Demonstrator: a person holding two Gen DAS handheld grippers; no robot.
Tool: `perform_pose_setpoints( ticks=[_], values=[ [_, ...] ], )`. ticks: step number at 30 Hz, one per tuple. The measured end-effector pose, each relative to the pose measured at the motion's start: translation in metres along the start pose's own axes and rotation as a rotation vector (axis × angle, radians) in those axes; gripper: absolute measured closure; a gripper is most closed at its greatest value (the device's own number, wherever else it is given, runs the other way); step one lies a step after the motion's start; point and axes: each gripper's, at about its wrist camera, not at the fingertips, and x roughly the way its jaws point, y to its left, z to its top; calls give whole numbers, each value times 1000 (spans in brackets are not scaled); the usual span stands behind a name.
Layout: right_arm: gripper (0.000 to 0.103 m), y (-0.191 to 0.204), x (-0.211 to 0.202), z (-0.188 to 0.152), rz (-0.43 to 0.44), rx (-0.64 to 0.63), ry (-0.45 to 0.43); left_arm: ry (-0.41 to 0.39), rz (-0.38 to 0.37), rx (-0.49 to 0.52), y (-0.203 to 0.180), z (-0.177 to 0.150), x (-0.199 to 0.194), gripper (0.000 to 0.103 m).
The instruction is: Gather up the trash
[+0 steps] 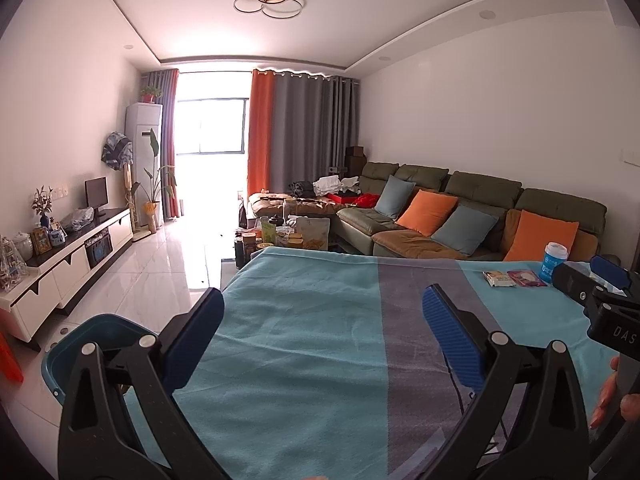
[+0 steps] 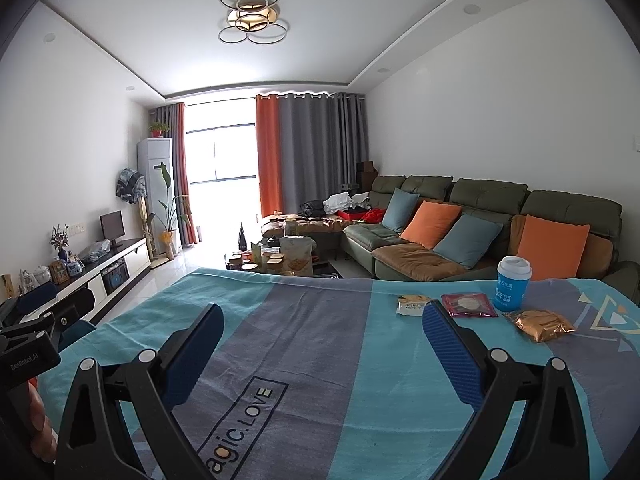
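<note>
Fingers [image 1: 450,332] of left gripper [image 1: 322,328] spread wide, empty, over striped blanket [image 1: 304,340]. Right gripper [image 2: 322,344] also spread, empty. Trash at far right of blanket: white wrapper [image 2: 412,305], red packet [image 2: 469,305], gold packet [image 2: 540,322], blue cup [image 2: 513,284]. Bin [image 1: 96,338] at left edge.

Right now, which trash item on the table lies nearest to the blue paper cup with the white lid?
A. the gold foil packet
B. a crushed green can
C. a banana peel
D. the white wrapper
A: in the right wrist view the gold foil packet lies just in front of the blue paper cup, while the white wrapper sits farther away, beyond the dark red packet.
</note>
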Motion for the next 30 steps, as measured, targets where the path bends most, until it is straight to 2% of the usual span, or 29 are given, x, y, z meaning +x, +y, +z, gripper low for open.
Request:
perform_pose_setpoints(
  ticks=[30],
  values=[
    [7, -7, -1, 2, -6, 5, -18, -36, 12, 20, -5, 2, -6, 6]
  ],
)
